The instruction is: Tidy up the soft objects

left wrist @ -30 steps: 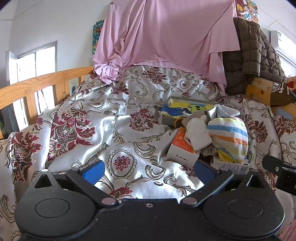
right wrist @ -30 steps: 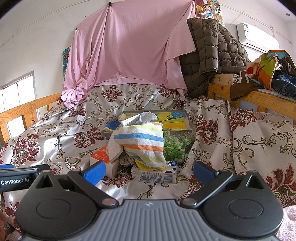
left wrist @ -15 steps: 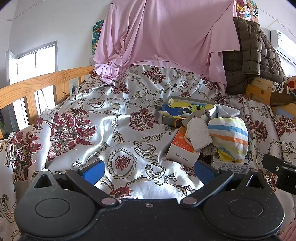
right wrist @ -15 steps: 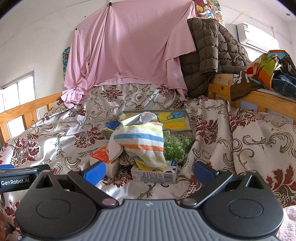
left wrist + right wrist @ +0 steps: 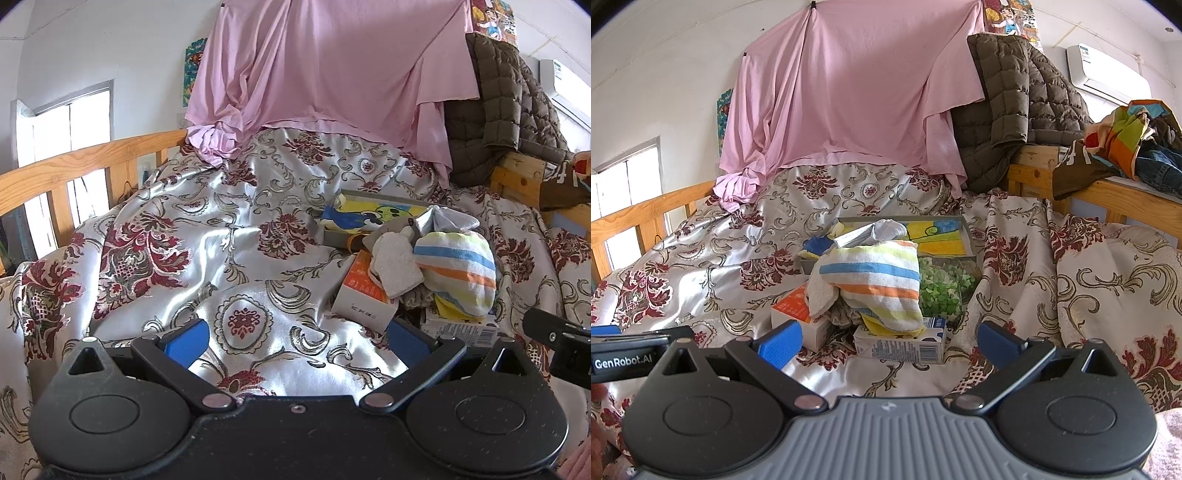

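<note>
A striped towel (image 5: 882, 280) lies heaped on small cartons in the middle of the bed, with a white fuzzy cloth (image 5: 822, 295) at its left and a green speckled cloth (image 5: 942, 288) at its right. Behind them a grey tray (image 5: 967, 236) holds a yellow and blue cloth. My right gripper (image 5: 888, 343) stands open just in front of the pile, empty. In the left wrist view the striped towel (image 5: 458, 271) and white cloth (image 5: 395, 264) sit to the right of my open, empty left gripper (image 5: 295, 341), which hovers over bare bedspread.
An orange and white carton (image 5: 796, 314) and a blue and white carton (image 5: 901, 345) lie under the pile. A pink sheet (image 5: 849, 92) and brown quilted jacket (image 5: 1012, 107) hang at the back. Wooden rails (image 5: 74, 166) border the bed; clothes (image 5: 1126, 136) are piled at the right.
</note>
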Demonstrator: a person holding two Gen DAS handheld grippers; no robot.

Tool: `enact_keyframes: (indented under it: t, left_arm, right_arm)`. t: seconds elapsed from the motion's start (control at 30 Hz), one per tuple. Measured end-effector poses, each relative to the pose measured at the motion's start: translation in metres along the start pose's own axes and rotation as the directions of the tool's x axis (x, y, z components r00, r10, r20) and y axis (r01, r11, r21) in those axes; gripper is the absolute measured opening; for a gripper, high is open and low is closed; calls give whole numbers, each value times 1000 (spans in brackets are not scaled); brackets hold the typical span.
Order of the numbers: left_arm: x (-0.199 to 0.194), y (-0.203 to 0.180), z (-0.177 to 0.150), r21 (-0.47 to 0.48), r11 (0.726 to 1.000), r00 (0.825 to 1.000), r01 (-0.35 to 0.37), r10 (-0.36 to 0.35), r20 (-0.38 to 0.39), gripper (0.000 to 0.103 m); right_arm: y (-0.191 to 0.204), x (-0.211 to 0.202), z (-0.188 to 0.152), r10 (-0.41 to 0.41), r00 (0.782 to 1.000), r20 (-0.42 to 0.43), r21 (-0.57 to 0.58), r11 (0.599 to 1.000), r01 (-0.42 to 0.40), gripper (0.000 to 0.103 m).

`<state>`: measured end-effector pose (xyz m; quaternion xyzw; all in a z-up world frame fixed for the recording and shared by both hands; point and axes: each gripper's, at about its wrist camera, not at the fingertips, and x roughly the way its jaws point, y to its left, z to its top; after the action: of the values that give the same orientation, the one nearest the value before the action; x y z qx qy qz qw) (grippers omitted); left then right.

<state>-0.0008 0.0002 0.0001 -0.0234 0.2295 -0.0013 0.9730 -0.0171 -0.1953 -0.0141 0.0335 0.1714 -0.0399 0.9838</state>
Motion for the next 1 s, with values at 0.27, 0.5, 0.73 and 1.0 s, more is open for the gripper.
enact_keyframes:
  t: [0.27, 0.5, 0.73, 1.0]
  left_arm:
    - [11, 4, -1, -22, 1000, 998, 23, -24, -54, 102]
    - [28, 8, 19, -82, 996, 997, 36, -41, -59, 102]
    - [67, -11, 55, -56, 993, 993, 105, -107, -38, 102]
    - [121, -32, 64, 83, 979, 980, 184, -177, -87, 102]
  right_arm:
    - [-7, 0, 8, 13, 1000, -1, 42, 999, -13, 103]
    - [-15, 22, 23, 107, 993, -57, 29, 994, -106, 103]
    - [-20, 61, 38, 83, 994, -65, -87, 992, -89, 103]
    - [-16, 115, 42, 70, 996, -61, -282, 956, -84, 103]
